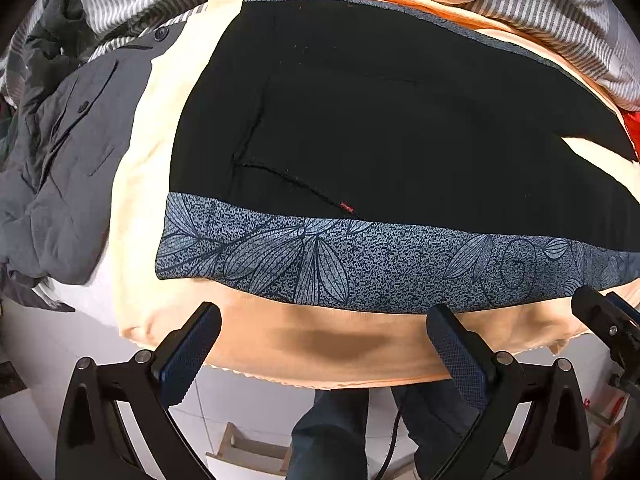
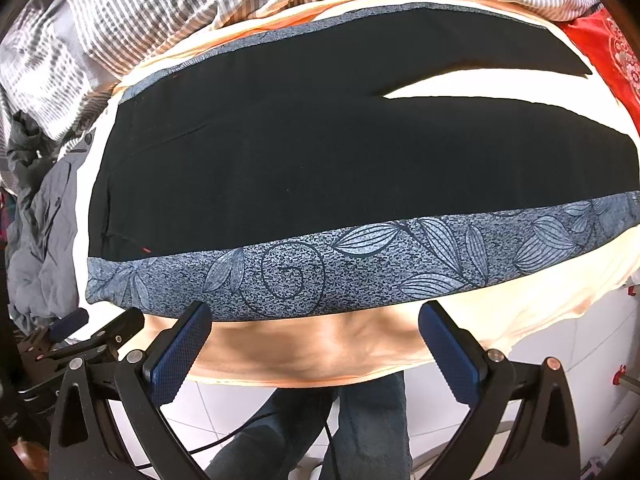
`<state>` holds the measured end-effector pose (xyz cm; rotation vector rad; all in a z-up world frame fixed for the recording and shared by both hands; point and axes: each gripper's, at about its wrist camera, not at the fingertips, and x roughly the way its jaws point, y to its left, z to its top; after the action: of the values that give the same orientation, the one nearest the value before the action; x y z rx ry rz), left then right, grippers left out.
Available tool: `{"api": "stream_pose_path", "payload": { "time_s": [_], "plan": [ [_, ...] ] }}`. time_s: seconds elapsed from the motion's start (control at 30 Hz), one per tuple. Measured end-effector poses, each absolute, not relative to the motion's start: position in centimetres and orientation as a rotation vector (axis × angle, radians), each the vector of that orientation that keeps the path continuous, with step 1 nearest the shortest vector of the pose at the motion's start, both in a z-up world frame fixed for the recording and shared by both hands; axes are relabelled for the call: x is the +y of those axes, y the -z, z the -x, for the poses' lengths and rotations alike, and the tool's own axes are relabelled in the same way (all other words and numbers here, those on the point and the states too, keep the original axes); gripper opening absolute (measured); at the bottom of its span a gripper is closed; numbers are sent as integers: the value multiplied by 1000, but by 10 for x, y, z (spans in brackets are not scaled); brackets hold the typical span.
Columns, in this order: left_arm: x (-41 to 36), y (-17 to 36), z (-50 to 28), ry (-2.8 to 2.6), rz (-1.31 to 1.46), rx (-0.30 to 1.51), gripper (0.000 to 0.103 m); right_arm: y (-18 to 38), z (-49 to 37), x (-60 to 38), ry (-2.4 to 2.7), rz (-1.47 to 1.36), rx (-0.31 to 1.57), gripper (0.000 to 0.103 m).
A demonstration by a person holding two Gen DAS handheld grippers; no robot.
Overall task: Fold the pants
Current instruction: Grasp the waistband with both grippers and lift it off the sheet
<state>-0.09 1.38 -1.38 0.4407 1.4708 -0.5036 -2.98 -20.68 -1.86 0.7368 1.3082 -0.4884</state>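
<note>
**Pants laid flat across the bed, both grippers spread and empty**

So the black pants [image 1: 392, 128] are lying flat on a peach sheet [image 1: 320, 344], long axis running straight across the frame, 9 o'clock to 3 o'clock. The waist end sits toward 9 o'clock in both wrist views, and the legs run off toward 3 o'clock. In the right wrist view you can see the two legs [image 2: 500, 136] split apart in a narrow V at about 2 o'clock, with peach sheet showing in the gap. A blue-grey leaf-print side stripe [image 1: 360, 268] runs along the near edge of the pants, and a matching one runs along the far edge at 12 o'clock.

Left gripper [image 1: 324, 344] is spread wide, nothing between the fingers, hanging over the near edge of the sheet at 6 o'clock, just short of the printed stripe. Right gripper [image 2: 316, 340] is the same deal: fingers wide apart, empty, tips right up near the stripe's edge but I can't tell if they touch it.

Other stuff: a grey buttoned garment [image 1: 68, 168] crumpled at 9 o'clock beside the waist, a striped blanket [image 2: 160, 12] bunched along 12 o'clock, and something red [image 2: 604, 52] at 2 o'clock past the leg ends. The person's legs [image 2: 360, 428] in dark jeans are down at 6 o'clock.
</note>
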Motion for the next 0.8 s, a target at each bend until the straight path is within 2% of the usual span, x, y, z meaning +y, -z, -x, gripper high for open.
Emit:
{"api": "stream_pose_path", "payload": {
  "time_s": [0.13, 0.43, 0.53, 0.63, 0.8],
  "plan": [
    [19, 18, -4, 492, -383, 1486, 103, 23, 33, -211, 466, -810, 1288, 103],
    [37, 37, -9, 497, -220, 1579, 103, 70, 60, -230, 297, -1283, 1092, 102],
    [42, 49, -12, 475, -160, 1630, 103, 94, 69, -231, 280, -1426, 1046, 97],
    [46, 57, -13, 462, -116, 1660, 103, 118, 79, -230, 264, -1555, 997, 76],
    [43, 58, -12, 501, -111, 1655, 103, 146, 85, -226, 215, -1689, 896, 73]
  ]
}}
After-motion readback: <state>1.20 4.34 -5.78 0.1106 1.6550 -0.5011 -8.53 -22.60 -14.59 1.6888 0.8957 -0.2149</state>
